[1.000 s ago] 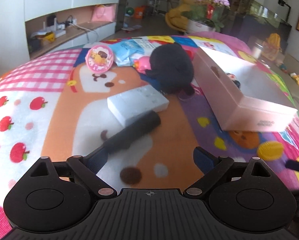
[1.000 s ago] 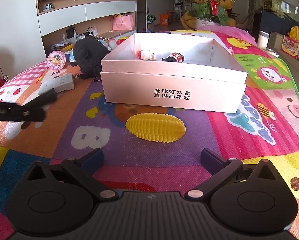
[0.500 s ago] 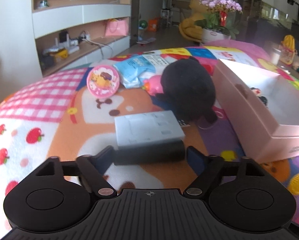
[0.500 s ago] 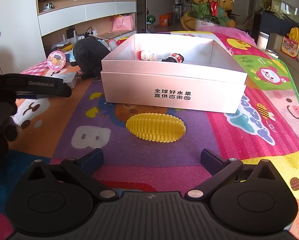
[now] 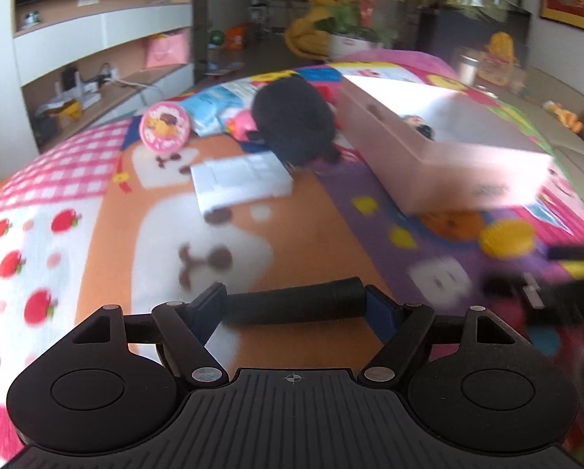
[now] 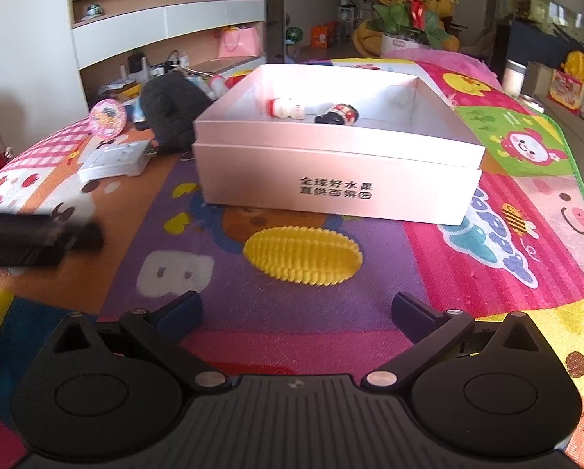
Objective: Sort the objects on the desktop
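Observation:
My left gripper (image 5: 295,300) is shut on a black cylinder (image 5: 292,306), which lies crosswise between the fingers and is held clear of the play mat. The view is blurred by motion. From the right wrist view the same gripper shows as a dark blur (image 6: 30,240) at the left edge. My right gripper (image 6: 295,305) stands open just above the mat, with a yellow corn toy (image 6: 303,254) lying a little ahead of its fingers. Behind the corn is an open pink box (image 6: 331,195) holding a small white bottle (image 6: 286,108) and a dark figurine (image 6: 336,114).
On the mat's left side lie a flat white box (image 5: 241,179), a black plush (image 5: 293,125), a round pink disc (image 5: 165,131) and a blue packet (image 5: 213,111). A potted flower (image 6: 409,8) stands beyond the mat's far end.
The left gripper closed on the black cylinder next to the white box, then drew back and to the right with it. The right gripper has kept still.

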A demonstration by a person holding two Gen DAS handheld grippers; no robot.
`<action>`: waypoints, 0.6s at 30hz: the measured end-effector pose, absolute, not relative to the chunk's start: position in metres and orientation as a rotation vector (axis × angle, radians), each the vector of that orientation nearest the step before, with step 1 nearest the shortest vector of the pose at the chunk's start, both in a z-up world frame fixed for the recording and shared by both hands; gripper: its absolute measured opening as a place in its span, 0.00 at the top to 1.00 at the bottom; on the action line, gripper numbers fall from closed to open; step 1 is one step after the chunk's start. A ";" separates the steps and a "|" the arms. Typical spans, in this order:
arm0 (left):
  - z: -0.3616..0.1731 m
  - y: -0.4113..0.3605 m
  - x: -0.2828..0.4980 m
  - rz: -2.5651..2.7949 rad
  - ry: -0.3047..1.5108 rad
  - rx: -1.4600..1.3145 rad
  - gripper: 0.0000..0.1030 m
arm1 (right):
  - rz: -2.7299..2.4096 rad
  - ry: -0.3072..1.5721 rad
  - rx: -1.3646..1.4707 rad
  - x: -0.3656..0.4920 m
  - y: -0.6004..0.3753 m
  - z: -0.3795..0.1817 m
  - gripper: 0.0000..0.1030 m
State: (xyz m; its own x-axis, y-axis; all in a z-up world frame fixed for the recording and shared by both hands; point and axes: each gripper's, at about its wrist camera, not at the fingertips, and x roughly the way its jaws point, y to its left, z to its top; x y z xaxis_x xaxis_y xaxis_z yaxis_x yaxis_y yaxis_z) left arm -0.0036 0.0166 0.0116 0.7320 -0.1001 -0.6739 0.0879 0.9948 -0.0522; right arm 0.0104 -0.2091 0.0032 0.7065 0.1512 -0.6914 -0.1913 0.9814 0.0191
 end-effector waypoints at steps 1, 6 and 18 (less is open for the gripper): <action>0.012 0.016 -0.010 -0.114 0.742 -0.017 0.22 | 0.180 0.759 -0.044 0.013 -0.210 0.004 0.05; 0.011 0.018 -0.027 -0.127 0.727 -0.033 0.22 | 0.178 0.745 -0.045 0.026 -0.203 0.007 0.25; 0.009 0.015 -0.028 -0.110 0.712 -0.040 0.16 | 0.198 0.734 -0.088 0.007 -0.199 0.017 0.35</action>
State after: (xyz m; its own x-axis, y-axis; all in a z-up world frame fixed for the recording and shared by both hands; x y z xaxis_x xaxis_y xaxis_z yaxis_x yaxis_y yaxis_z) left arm -0.0281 0.0153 0.0094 0.7514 -0.1137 -0.6499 0.0868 0.9935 -0.0735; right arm 0.0071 -0.1992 0.0171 0.7248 0.1482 -0.6728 -0.2099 0.9777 -0.0108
